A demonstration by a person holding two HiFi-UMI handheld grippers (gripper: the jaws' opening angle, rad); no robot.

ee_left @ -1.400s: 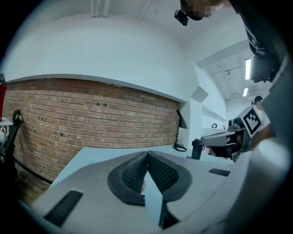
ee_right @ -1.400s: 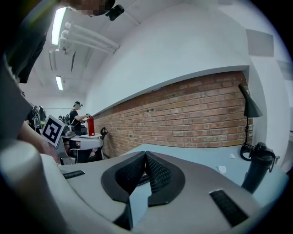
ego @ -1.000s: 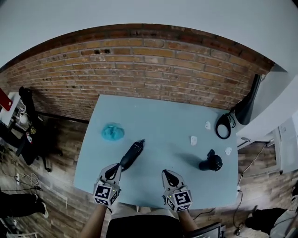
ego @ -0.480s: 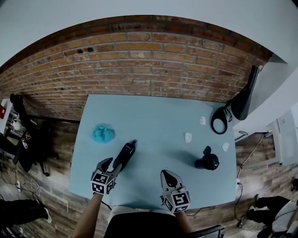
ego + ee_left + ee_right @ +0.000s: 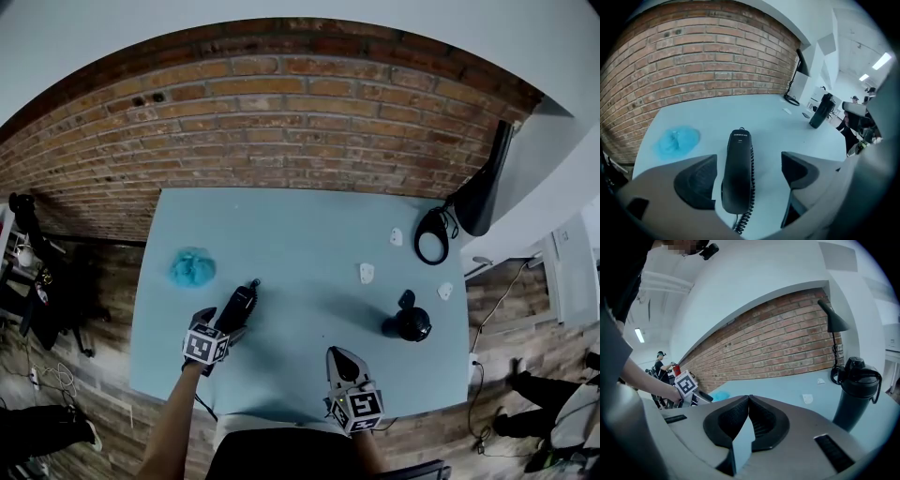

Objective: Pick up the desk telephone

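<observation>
The black desk telephone handset [image 5: 239, 302] lies on the light blue table [image 5: 300, 225], its coiled cord at the near end. My left gripper [image 5: 223, 324] points down over that near end. Its jaws have just been opening and now stand wide. In the left gripper view the handset [image 5: 738, 164] lies between the two pads [image 5: 696, 180], and neither pad touches it. My right gripper [image 5: 339, 362] hovers at the table's near edge, shut with nothing in it. The right gripper view shows its pads [image 5: 761, 420] pressed together.
A crumpled blue cloth [image 5: 192, 267] lies left of the handset. A black bottle [image 5: 410, 323] stands right of centre, with small white bits [image 5: 367, 273] near it. A black lamp [image 5: 483, 192] and a coiled cable [image 5: 431, 234] occupy the far right corner. A brick wall runs behind.
My left gripper has come down and forward onto the handset's near end, and its jaws went from shut to wide open. The right gripper has shifted a little.
</observation>
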